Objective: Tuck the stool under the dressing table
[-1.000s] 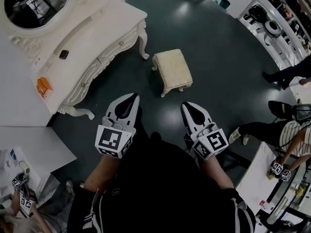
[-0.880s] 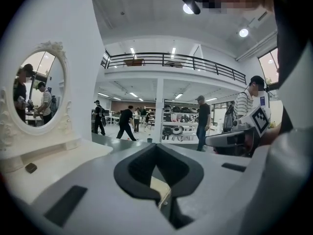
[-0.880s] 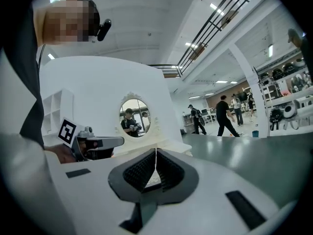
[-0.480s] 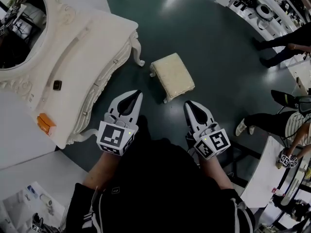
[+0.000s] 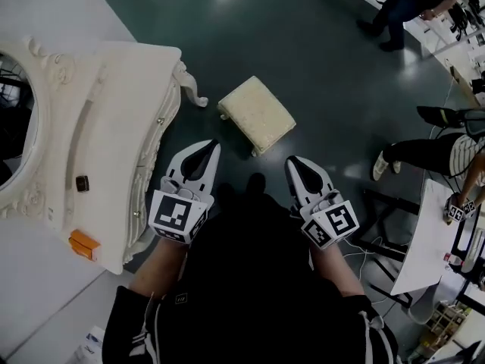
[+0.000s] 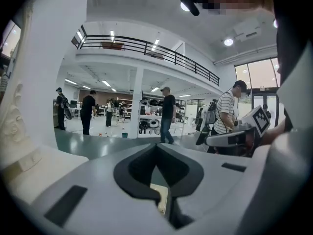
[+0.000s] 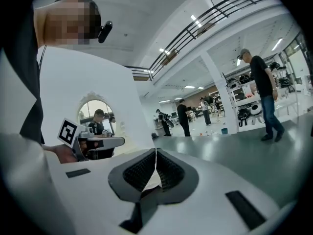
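The white carved dressing table with an oval mirror [image 5: 121,82] is seen to the left of the left jaws, its drawer front turned toward the dark floor. The cream padded square stool on white legs [image 5: 256,112] is found ahead of both pairs of jaws, roughly between their lines. It is apart from them, set askew and well clear of the table's opening. The left gripper [image 5: 204,152] and the right gripper [image 5: 298,167] are both clenched, with nothing held between their pads.

Trouble is likely to be caused by the skewed stance. If the stool is pushed off centre it may be swung round or tipped, and a leg may be caught on the table's curved white leg [image 5: 189,89], just ahead of the left jaws.

The knobbed drawers [image 5: 151,158] are shut, so their contents cannot be told. On the tabletop, left of the left jaws, a small dark square object [image 5: 82,183] and a small orange object [image 5: 83,243] are laid.
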Available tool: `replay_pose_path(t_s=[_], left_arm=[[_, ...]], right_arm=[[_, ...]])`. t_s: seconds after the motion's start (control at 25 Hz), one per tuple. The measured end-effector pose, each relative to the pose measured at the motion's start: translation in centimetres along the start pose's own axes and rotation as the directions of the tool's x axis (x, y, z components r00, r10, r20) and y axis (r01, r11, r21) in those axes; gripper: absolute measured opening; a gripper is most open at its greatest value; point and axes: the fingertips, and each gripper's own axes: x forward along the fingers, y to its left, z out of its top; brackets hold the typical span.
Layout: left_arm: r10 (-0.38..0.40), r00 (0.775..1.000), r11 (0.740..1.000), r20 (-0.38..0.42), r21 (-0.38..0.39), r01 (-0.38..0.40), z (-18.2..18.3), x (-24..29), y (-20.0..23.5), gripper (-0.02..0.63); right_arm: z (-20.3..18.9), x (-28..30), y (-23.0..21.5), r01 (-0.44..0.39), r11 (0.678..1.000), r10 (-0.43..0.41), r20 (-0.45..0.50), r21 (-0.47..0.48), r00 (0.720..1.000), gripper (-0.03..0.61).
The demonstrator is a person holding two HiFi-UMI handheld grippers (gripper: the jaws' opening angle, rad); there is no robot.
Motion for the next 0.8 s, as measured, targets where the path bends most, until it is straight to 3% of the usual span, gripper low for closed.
replay_pose_path(t_s=[0.2,0.48,0.8], left_arm=[[-0.045,0.998,0.999,-0.04,0.004,0.045,0.1,5.7,-0.2,0.005],[-0.045,0.996,0.999,-0.079,-0.014,0.044,0.5,12.5,0.9,0.006],[-0.111,0.981,0.994,-0.157,-0.022,0.108,-3.0,19.7,3.0,0.005]], right_arm=[[0.1,1.3,-4.6,0.039,0.999,-0.038,-0.013,0.025,0.999,0.021],[0.0,2.7,-11.1,0.058,0.997,-0.058,-0.013,0.053,0.998,0.021],[-2.8,6.4,-15.4,0.108,0.99,-0.101,-0.081,0.087,0.992,0.021]])
